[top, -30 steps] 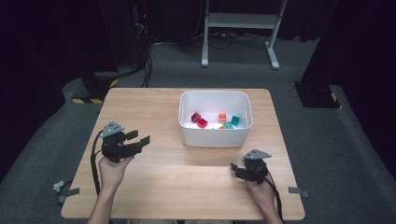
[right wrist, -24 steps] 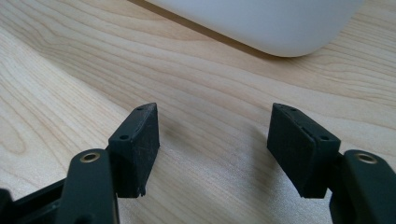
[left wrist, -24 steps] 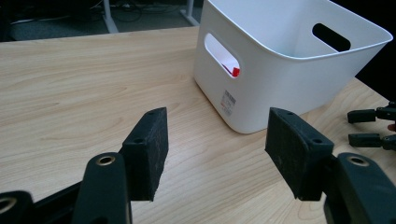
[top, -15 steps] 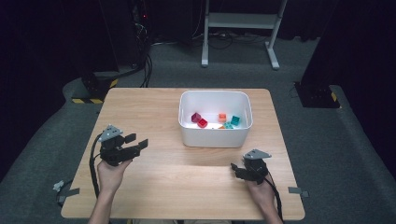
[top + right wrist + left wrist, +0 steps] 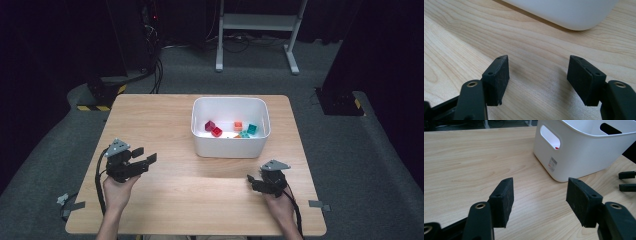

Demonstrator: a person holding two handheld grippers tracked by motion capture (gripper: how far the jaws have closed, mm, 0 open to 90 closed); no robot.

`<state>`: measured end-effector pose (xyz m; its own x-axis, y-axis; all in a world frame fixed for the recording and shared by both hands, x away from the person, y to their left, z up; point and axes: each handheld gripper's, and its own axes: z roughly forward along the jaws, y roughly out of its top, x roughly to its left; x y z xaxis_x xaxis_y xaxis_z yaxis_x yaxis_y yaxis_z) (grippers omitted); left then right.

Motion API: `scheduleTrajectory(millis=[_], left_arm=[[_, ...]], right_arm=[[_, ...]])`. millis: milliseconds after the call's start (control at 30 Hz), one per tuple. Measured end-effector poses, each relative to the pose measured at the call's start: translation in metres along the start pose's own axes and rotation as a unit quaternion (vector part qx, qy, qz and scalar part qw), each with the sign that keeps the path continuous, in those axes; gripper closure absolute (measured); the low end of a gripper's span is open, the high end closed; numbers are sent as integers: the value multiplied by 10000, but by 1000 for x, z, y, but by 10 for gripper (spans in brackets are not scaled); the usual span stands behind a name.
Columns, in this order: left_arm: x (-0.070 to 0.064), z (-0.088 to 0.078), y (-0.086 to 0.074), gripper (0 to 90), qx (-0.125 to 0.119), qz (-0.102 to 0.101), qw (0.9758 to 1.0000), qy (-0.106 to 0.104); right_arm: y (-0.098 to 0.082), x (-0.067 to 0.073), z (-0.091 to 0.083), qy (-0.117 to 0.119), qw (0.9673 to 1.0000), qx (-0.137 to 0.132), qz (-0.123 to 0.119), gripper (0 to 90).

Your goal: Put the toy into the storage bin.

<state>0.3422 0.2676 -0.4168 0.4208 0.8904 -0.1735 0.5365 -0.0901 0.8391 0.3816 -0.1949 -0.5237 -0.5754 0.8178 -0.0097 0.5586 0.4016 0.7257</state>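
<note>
Small coloured blocks (image 5: 216, 131) already lie in the white bin (image 5: 231, 147) ahead of both grippers' fingers, left (image 5: 539, 202) and right (image 5: 537, 80), spread wide and empty, so the sorting seems finished.

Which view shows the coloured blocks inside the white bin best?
The high view: it looks down into the white bin at the coloured blocks. The left gripper view gives a red glimpse through the handle slot; the right gripper view shows the bin's outer wall.

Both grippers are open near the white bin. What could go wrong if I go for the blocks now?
The small blocks lie clustered on the floor of the white bin, so open jaws may catch two. The left gripper and right gripper flank it; reaching in together risks a collision. Nudging its wall could slide it.
</note>
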Motion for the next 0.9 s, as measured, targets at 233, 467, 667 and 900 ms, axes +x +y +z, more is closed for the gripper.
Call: scheduleTrajectory(millis=[233,467,667,900], left_arm=[[1,2,-8,385,69,0,9999,83],[-1,5,-13,384,114,46,9998,134],[-1,10,-19,383,187,28,9997,154],[-3,16,-24,382,291,91,9993,218]], right_arm=[[0,0,0,0,10000,0,0,342],[0,0,0,0,10000,0,0,342],[0,0,0,0,10000,-1,0,342],[0,0,0,0,10000,0,0,342]])
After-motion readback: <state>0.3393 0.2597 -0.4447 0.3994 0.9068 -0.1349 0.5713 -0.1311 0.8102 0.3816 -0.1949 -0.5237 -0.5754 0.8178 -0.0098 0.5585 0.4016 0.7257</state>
